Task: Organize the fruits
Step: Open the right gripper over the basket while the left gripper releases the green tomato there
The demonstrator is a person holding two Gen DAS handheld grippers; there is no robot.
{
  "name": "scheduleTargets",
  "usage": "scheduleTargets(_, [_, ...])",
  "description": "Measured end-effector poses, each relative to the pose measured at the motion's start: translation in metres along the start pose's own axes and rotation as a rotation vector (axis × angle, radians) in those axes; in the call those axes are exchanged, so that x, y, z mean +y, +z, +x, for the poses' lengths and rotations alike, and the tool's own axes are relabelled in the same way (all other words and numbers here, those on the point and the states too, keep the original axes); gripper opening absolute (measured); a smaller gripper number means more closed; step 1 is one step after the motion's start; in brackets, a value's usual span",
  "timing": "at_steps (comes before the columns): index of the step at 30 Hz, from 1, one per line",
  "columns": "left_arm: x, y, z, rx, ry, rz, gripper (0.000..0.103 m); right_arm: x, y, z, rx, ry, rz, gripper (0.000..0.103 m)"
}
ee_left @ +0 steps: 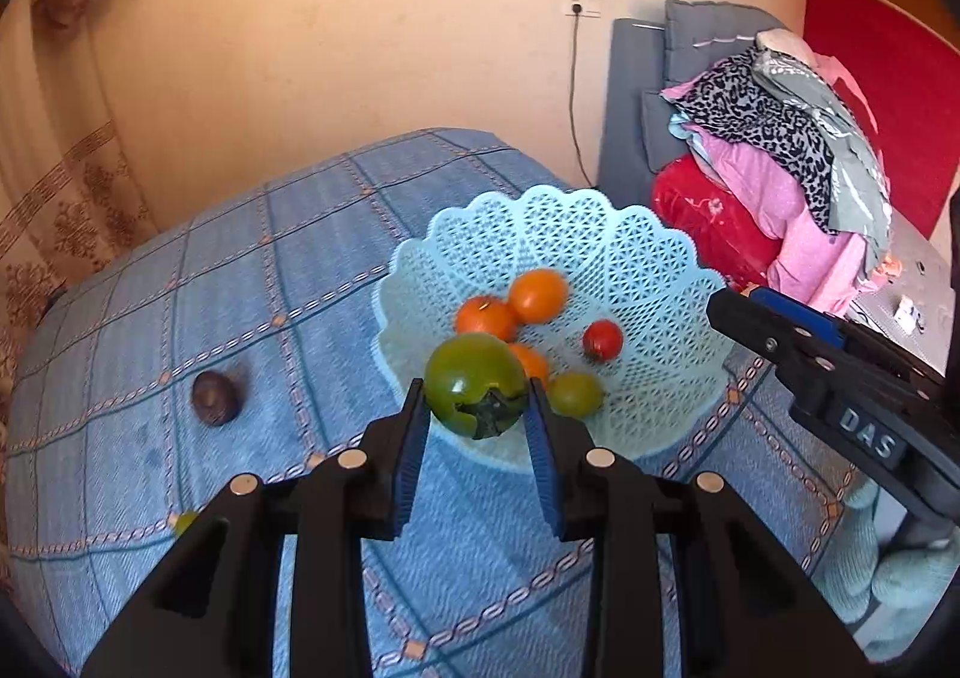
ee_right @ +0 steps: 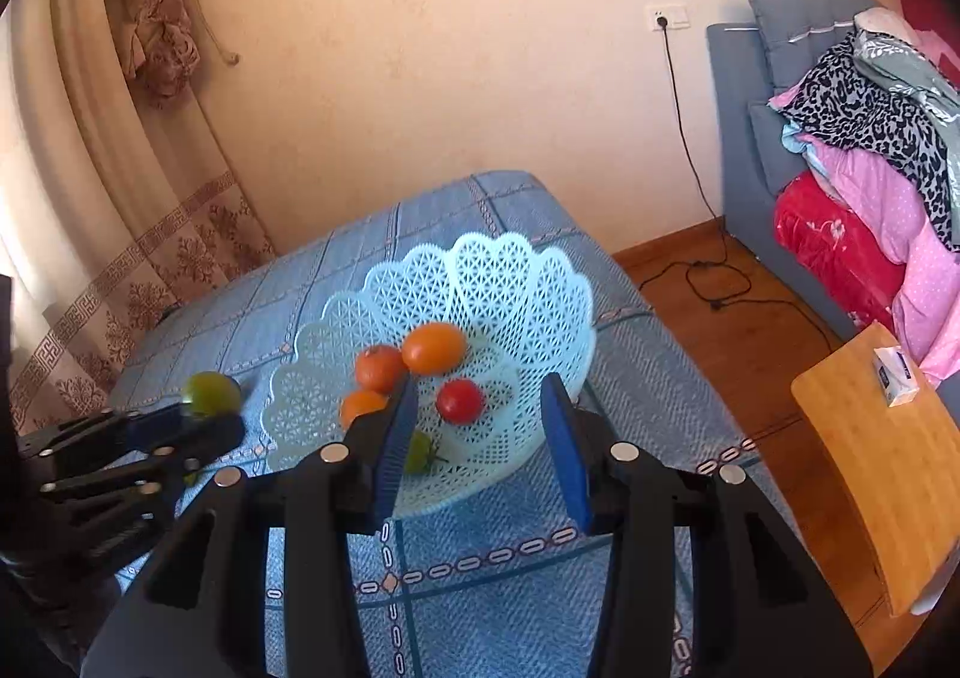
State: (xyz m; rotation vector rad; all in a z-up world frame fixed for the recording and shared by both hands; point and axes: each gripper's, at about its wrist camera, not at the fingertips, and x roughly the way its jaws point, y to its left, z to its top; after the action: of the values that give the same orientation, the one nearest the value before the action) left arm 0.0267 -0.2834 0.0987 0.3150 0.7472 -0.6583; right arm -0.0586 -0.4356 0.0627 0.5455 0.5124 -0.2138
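Observation:
My left gripper (ee_left: 477, 396) is shut on a green tomato (ee_left: 474, 381) and holds it above the near rim of a light blue lattice basket (ee_left: 630, 252). The basket holds several orange fruits (ee_left: 537, 295), a small red tomato (ee_left: 602, 339) and a small green fruit (ee_left: 576, 393). In the right wrist view, my right gripper (ee_right: 480, 408) is open and empty over the near side of the basket (ee_right: 516, 288), above the red tomato (ee_right: 459, 401). The left gripper with the green tomato (ee_right: 210, 393) shows at the left.
A dark brown fruit (ee_left: 215, 397) lies on the blue checked tablecloth (ee_left: 240, 270) left of the basket. A small yellow-green fruit (ee_left: 185, 522) peeks out beside my left gripper. A wooden chair (ee_right: 882, 456) stands right of the table. A sofa with piled bedding (ee_left: 780, 162) stands behind.

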Motion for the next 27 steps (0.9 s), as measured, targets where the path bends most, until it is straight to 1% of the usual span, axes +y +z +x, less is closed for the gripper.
scheduleTargets(8, [-0.022, 0.016, 0.028, 0.031, -0.062, 0.029, 0.033, -0.012, 0.007, -0.007, -0.02, -0.009, 0.036, 0.044])
scheduleTargets(13, [-0.033, 0.022, 0.041, 0.05, -0.063, 0.042, 0.034, -0.018, 0.009, -0.011, -0.032, -0.012, 0.052, 0.044])
scheduleTargets(15, [-0.033, 0.022, 0.044, 0.053, -0.048, 0.037, 0.058, -0.02, 0.01, -0.012, -0.034, -0.014, 0.057, 0.044])
scheduleTargets(16, [-0.032, 0.022, 0.043, 0.044, -0.038, 0.031, 0.076, -0.02, 0.01, -0.013, -0.036, -0.015, 0.06, 0.044])
scheduleTargets(18, [-0.028, 0.022, 0.039, 0.021, -0.025, 0.022, 0.077, -0.021, 0.011, -0.014, -0.039, -0.015, 0.067, 0.044])
scheduleTargets(27, [-0.002, 0.025, 0.027, 0.01, 0.013, -0.038, 0.077, -0.014, 0.011, -0.016, -0.041, -0.002, 0.056, 0.044])
